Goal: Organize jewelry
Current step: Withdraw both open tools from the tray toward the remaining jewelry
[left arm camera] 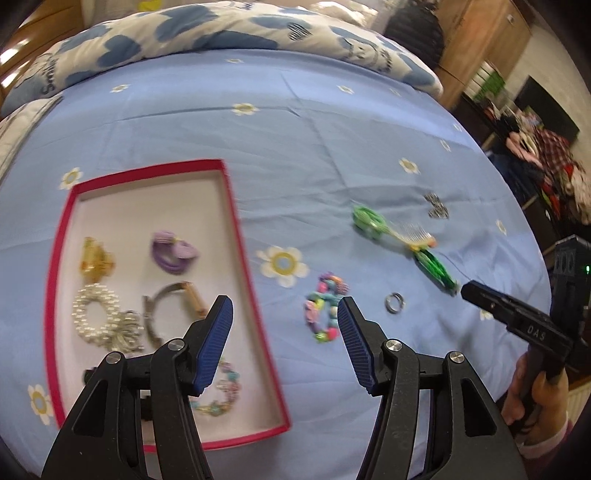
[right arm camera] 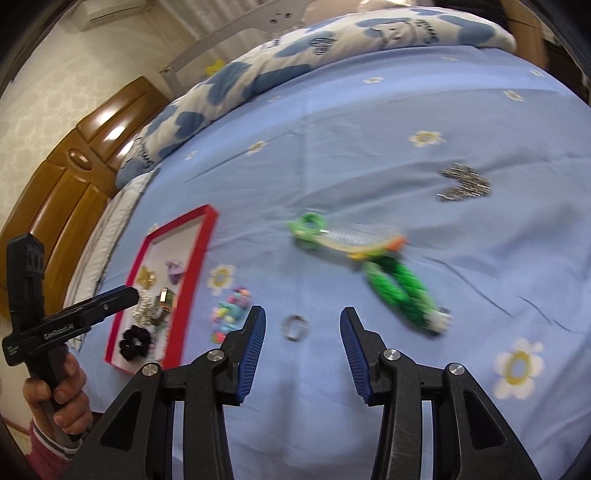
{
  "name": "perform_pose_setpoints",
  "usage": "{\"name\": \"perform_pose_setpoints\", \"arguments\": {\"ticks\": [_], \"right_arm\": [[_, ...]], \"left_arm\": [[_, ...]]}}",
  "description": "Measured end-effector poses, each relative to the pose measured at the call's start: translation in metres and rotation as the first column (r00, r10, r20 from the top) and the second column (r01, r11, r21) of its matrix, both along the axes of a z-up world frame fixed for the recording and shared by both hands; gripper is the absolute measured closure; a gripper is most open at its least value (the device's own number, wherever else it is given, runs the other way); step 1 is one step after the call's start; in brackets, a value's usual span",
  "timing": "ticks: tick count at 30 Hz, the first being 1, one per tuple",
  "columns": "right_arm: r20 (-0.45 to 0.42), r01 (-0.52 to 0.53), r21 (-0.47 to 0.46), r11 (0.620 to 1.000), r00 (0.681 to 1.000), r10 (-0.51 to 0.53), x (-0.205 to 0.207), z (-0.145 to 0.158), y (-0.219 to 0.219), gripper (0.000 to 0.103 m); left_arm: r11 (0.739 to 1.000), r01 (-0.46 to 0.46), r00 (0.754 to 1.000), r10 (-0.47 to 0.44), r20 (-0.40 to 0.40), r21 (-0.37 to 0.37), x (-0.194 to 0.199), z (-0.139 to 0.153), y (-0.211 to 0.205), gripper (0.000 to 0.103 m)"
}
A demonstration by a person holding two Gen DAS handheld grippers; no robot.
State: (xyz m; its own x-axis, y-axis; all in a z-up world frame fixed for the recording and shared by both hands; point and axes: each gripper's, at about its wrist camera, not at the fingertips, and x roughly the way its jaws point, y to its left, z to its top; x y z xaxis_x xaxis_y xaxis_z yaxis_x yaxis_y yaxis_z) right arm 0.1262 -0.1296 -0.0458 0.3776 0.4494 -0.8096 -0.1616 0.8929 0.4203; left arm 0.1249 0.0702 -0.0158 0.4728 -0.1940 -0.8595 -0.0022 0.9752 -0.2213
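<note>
A red-rimmed box (left arm camera: pixel 236 206) (right arm camera: pixel 201 236) lies on the blue bedsheet and holds several pieces: a yellow clip (left arm camera: pixel 96 256), a purple hair tie (left arm camera: pixel 173 251), a pearl bracelet (left arm camera: pixel 96 317) and a black scrunchie (right arm camera: pixel 135 341). Loose on the sheet are a colourful bead bracelet (left arm camera: pixel 325 306) (right arm camera: pixel 229 314), a silver ring (left arm camera: pixel 394 302) (right arm camera: pixel 294 328), a green braided comb piece (left arm camera: pixel 399 236) (right arm camera: pixel 369 258) and a glittery silver clip (left arm camera: pixel 437 206) (right arm camera: pixel 465 182). My left gripper (left arm camera: pixel 284 306) hangs open above the box's right rim. My right gripper (right arm camera: pixel 303 314) is open over the ring, with nothing between its pads.
A rolled quilt with blue hearts (left arm camera: pixel 221 33) runs along the far side of the bed. A wooden headboard (right arm camera: pixel 66 177) stands at the left. Furniture and clothes (left arm camera: pixel 546 155) crowd the room beyond the bed's right edge. A hand (right arm camera: pixel 62 387) holds the left gripper's handle.
</note>
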Motion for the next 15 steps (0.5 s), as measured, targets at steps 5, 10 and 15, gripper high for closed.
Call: {"name": "perform_pose_setpoints", "arguments": {"ticks": [5,10,15], "right_arm": [[-0.012,0.034,-0.038,0.999,0.999,-0.034,0.000,-0.010,-0.025,0.055],[-0.012,0.026,-0.063,0.998,1.000,-0.027,0.004,-0.015,-0.033,0.054],[-0.010,0.010,-0.078,0.997,1.000,-0.011,0.010,-0.021,-0.033,0.051]], "left_arm": [[0.997,0.067,0.997,-0.066,-0.030,0.028,0.006,-0.011,-0.026,0.044],[0.993,0.101,0.994,-0.098,-0.056,0.058,0.013,-0.023,-0.042,0.043],[0.989,0.119,0.991,-0.112,-0.080,0.089,0.023,-0.035,-0.047,0.042]]}}
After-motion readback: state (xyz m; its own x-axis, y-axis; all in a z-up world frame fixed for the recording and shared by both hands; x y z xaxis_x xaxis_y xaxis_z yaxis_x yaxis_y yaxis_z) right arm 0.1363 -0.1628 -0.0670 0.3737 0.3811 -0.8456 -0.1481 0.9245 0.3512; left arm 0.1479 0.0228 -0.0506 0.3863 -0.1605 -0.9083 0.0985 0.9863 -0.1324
